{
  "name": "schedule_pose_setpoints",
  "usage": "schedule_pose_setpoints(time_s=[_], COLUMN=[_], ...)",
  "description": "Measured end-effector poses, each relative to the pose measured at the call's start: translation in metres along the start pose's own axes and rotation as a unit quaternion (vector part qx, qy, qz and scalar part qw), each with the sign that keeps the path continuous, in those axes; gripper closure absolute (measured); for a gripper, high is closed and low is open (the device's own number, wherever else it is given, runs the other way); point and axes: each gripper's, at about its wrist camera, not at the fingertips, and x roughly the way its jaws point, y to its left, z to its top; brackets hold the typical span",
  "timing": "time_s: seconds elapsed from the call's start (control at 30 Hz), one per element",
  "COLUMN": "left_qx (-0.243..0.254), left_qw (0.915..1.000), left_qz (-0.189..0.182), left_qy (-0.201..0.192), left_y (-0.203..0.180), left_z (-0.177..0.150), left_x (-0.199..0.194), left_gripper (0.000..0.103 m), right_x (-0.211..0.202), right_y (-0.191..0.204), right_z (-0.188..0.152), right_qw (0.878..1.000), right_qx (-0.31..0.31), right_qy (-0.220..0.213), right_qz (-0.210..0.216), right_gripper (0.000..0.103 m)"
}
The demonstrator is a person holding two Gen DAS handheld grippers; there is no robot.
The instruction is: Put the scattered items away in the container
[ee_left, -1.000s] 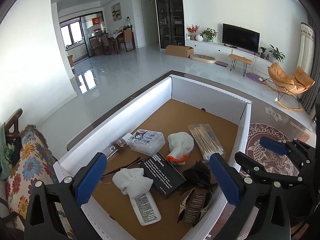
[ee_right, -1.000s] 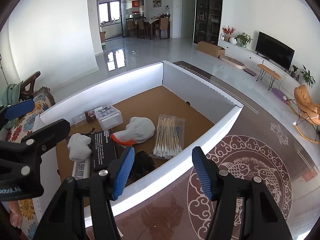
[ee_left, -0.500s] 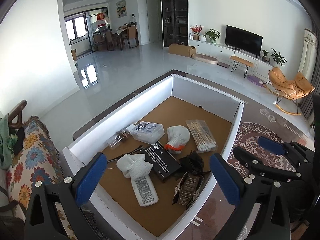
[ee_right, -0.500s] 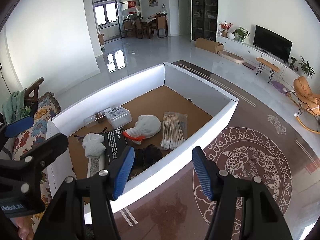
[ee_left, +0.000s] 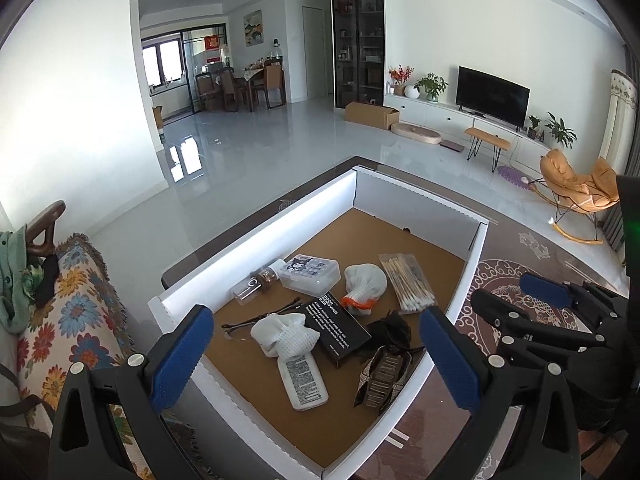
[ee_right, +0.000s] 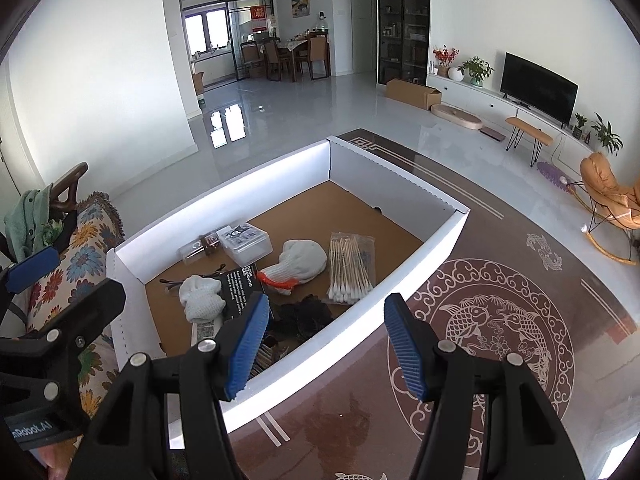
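Inventory, L to R.
- Left gripper (ee_left: 316, 354): jaws wide apart, nothing held; hangs above near-left end of container (ee_left: 256, 236).
- Items, all inside container, below/ahead of both grippers: vial (ee_left: 256, 284), clear case (ee_left: 310, 274), white glove (ee_left: 286, 334), black card (ee_left: 340, 330), lotion tube (ee_left: 304, 384), orange-cuff glove (ee_left: 364, 288), swab pack (ee_left: 408, 282), dark bundle (ee_left: 386, 360) (prob. hair clip, unclear).
- Right gripper (ee_right: 326, 344): jaws part open, empty; over container's right wall, table (ee_right: 500, 320) beyond.
- No loose item seen on table; task looks about done.
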Motion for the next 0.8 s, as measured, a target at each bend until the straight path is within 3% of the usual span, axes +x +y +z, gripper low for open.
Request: schedule_pose_setpoints(time_s=[0.8], left_qx=[-0.01], left_qw=[0.9997], left_qz=[0.006], left_qy=[-0.02], left_y=[-0.002], left_z=[0.006], left_x=[-0.024], left_gripper=[0.0], right_x=[-0.013], right_y=[0.007], right_z=[0.006], right_qw=[1.0], right_qx=[-0.018], right_qy=[-0.009], right_qz=[-0.003], right_gripper=[0.042])
